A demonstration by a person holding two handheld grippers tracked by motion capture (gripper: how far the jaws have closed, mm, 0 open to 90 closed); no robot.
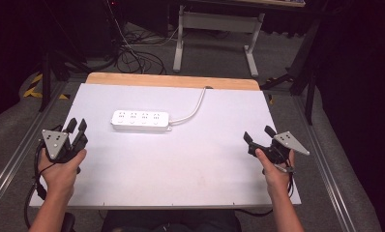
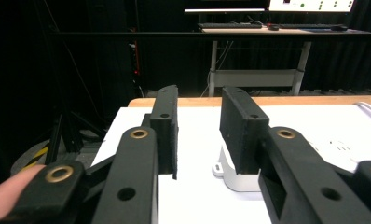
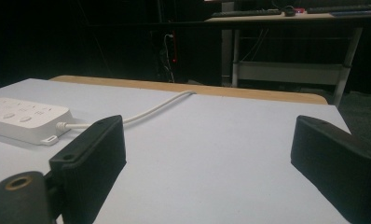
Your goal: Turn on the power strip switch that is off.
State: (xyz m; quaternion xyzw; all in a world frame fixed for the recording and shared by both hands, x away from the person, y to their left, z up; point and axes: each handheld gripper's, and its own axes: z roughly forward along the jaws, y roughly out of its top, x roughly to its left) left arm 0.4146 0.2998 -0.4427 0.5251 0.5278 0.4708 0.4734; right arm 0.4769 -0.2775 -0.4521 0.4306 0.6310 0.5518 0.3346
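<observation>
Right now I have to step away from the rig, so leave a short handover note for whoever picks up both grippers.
Left gripper: open, holding nothing, near the table's left edge, short of the power strip's left end.
Right gripper: open wide, holding nothing, near the right edge, well apart from the strip.
Power strip: flat on the white table, toward the far side; its white cable runs off over the far edge.
Done: nothing touched so far.
Left: probably approach and grasp the strip.

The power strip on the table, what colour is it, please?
White, cord too; the power strip shows best in the high view.
</observation>
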